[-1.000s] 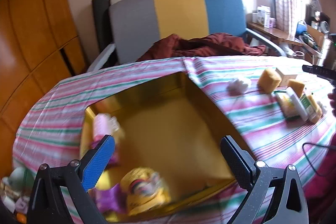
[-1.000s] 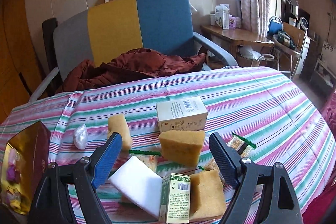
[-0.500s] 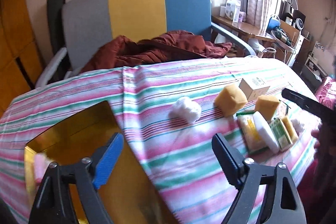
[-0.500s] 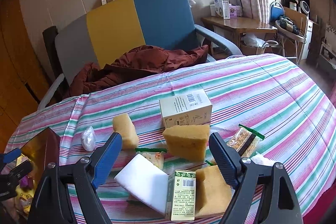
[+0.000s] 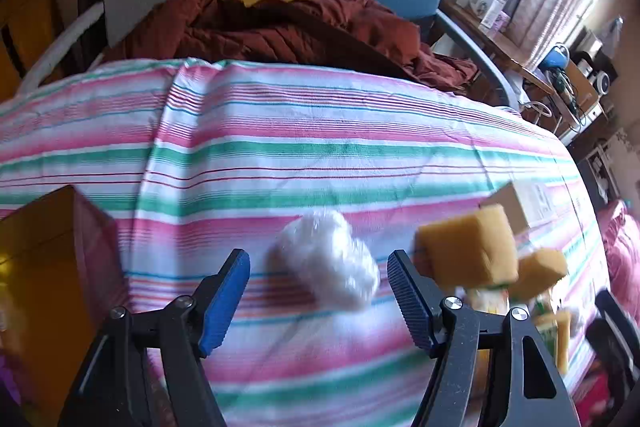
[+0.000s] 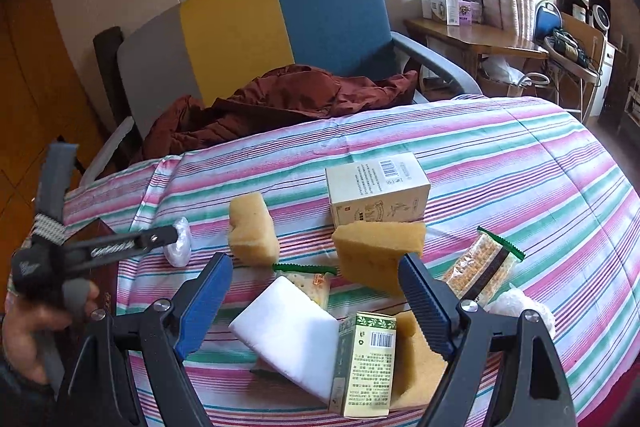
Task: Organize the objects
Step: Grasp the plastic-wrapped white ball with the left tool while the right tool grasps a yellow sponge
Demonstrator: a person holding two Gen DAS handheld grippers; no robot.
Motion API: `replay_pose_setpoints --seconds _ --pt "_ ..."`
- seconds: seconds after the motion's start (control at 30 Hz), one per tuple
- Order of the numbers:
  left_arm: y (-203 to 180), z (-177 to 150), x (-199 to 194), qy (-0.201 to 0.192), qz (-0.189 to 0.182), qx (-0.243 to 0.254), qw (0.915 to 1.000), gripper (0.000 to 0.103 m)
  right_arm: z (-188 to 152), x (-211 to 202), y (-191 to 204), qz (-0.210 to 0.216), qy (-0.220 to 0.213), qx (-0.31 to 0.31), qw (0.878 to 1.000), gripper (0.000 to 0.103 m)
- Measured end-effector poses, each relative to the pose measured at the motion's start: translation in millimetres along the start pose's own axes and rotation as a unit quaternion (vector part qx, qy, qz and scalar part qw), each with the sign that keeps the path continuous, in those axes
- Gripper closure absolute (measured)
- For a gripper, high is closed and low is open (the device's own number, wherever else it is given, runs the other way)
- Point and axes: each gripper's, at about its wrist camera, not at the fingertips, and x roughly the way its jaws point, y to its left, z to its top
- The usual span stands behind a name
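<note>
Currently left gripper [image 5: 318, 269] fingers apart, straddling white wrapped ball [image 5: 326, 259]; soft, round, may squirt out. Right gripper [image 6: 316, 275] fingers apart, empty.

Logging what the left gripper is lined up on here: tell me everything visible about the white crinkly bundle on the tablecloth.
The white bundle is a small, lumpy wad that looks like crinkled clear plastic wrapped around something white; its contents cannot be told. It lies on its side on the striped tablecloth, apart from the other items, with a yellow sponge to its right and the gold box to its left. The left gripper is open with the bundle ahead between its fingers, and no finger visibly touches it. The left view is motion-blurred.
</note>
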Motion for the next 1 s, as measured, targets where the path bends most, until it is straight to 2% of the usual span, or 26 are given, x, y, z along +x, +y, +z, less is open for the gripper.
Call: replay_pose_setpoints --seconds 0.03,0.13,0.27,0.43,0.63,0.7,0.77,0.8,0.83,0.87,1.0 --pt "-0.8 2.9 7.5 0.004 -0.001 -0.004 1.0 0.032 -0.6 0.6 1.2 -0.001 0.001 -0.003 1.0 0.017" --pt "-0.8 6.6 30.6 0.028 0.005 -0.005 0.9996 0.067 -2.3 3.3 4.5 -0.003 0.007 -0.012 1.0 0.017" --pt "-2.2 -2.8 20.4 0.017 -0.016 0.004 0.9997 0.067 -3.2 6.0 8.2 0.009 0.013 -0.016 1.0 0.017" --pt "-5.7 -24.3 -14.3 -0.006 -0.035 0.038 0.9986 0.067 5.8 16.9 17.9 0.031 0.033 -0.02 0.999 0.018" --pt "0.6 -46.2 -61.5 -0.034 -0.059 0.051 0.9964 0.067 29.0 57.3 46.8 0.042 0.065 -0.064 0.995 0.019" --pt "4.5 -53.3 -75.4 -0.042 -0.063 0.05 0.9959 0.067 31.8 73.9 54.9 0.029 0.074 -0.078 0.994 0.02" --pt "7.0 -58.9 -85.4 -0.047 -0.062 0.051 0.9956 0.067 31.3 96.3 61.7 0.023 0.092 -0.088 0.992 0.026" --pt "8.6 -62.4 -89.8 -0.049 -0.061 0.051 0.9956 0.067 29.3 107.4 64.2 0.02 0.102 -0.093 0.99 0.037" --pt "11.3 -66.2 -94.2 -0.05 -0.062 0.051 0.9956 0.067 26.9 114.9 65.0 0.012 0.109 -0.098 0.989 0.06" --pt "13.2 -70.0 -97.4 -0.051 -0.061 0.05 0.9956 0.067 23.2 120.8 64.9 0.002 0.116 -0.101 0.988 0.069" --pt "29.0 -85.6 -113.9 -0.06 -0.056 0.039 0.9958 0.067 21.9 99.3 69.1 0.01 0.091 -0.112 0.989 0.069"
